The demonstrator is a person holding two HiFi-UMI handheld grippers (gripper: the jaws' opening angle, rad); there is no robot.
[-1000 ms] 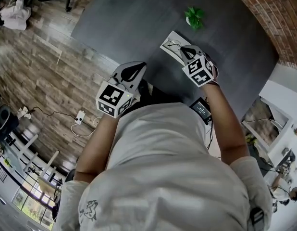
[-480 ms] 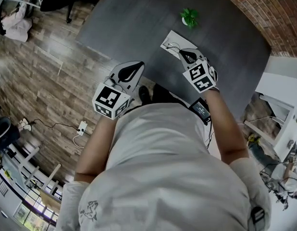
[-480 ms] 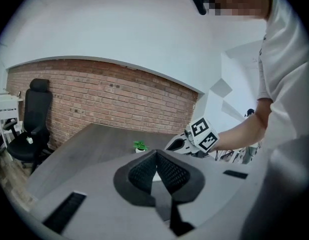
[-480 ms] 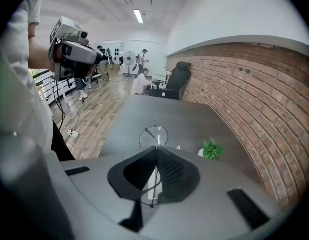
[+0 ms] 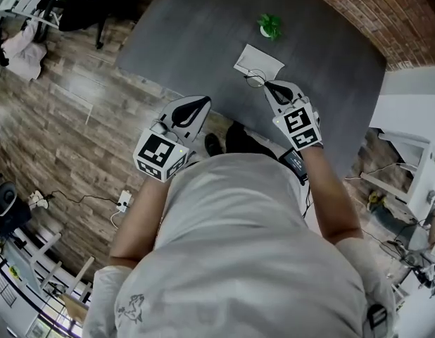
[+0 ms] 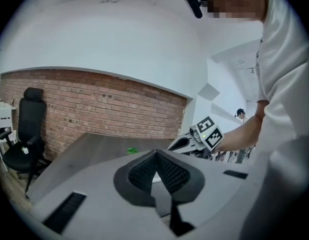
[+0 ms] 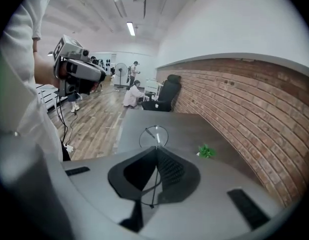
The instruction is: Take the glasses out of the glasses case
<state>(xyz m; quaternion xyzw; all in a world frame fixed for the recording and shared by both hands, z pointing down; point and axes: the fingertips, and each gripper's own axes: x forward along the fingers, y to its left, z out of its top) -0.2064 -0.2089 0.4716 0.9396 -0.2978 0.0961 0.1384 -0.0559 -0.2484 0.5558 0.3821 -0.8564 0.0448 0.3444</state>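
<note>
My right gripper (image 5: 268,85) is shut on thin round-lens wire glasses (image 5: 255,80), held up over the dark table (image 5: 203,27). In the right gripper view the glasses (image 7: 154,137) stick out past the closed jaw tips (image 7: 156,149), one lens ring in front and another below between the pads. A flat white glasses case (image 5: 260,58) lies on the table just beyond the glasses. My left gripper (image 5: 198,104) hangs at the table's near edge, apart from the case, its jaws (image 6: 156,153) meeting at the tip with nothing in them.
A small green plant (image 5: 269,24) stands on the table beyond the case, also in view as the plant (image 7: 206,151). A brick wall (image 5: 358,13) borders the table's far right. A black office chair (image 6: 25,144) stands at the left. Wooden floor (image 5: 70,118) lies on the left.
Both grippers have risen. The right one has carried the glasses up and off the white case, which now lies bare beyond them. The left stays shut and empty.
</note>
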